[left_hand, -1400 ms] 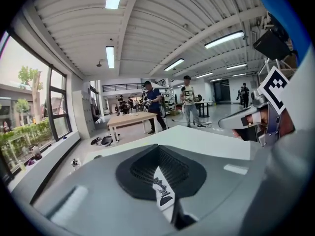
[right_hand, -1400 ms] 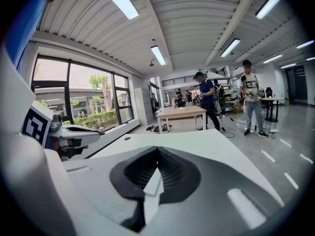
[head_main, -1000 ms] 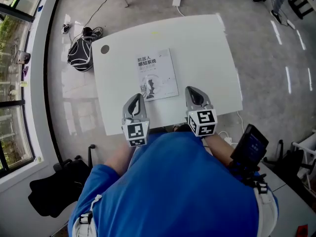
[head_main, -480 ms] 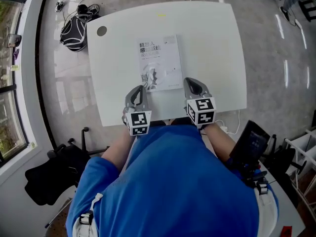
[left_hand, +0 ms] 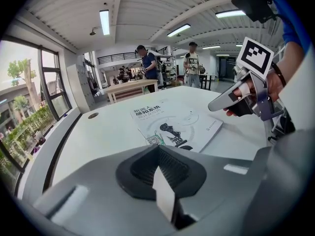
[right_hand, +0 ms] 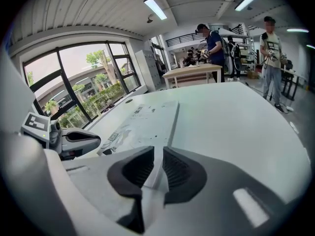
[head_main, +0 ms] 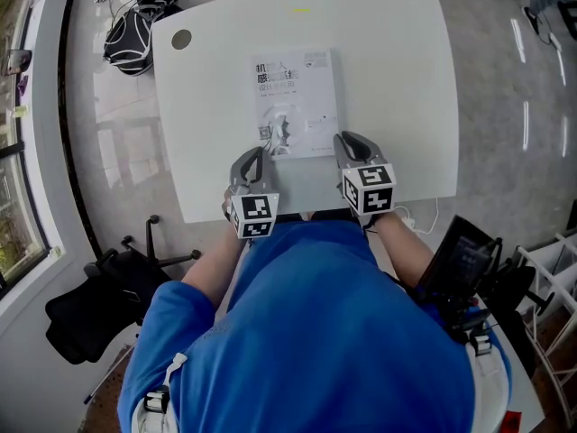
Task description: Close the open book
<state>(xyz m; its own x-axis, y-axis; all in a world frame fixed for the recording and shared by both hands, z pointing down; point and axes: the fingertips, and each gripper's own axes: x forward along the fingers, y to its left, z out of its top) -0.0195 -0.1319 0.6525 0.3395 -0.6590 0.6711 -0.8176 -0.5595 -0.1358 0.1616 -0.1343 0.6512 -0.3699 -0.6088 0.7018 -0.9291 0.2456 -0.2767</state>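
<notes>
Just ahead of and between the two tools, the book (head_main: 295, 102) lies closed on the table (head_main: 397, 79). Left tool (head_main: 252, 158): jaws together, empty. Right tool (head_main: 349, 142): jaws opening, narrow gap, nothing between.

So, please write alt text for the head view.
A closed book lies cover up on a white table, seen from above. A person in a blue shirt holds the left tool and the right tool at its near edge; the right tool's jaws are opening, nothing between them.
</notes>
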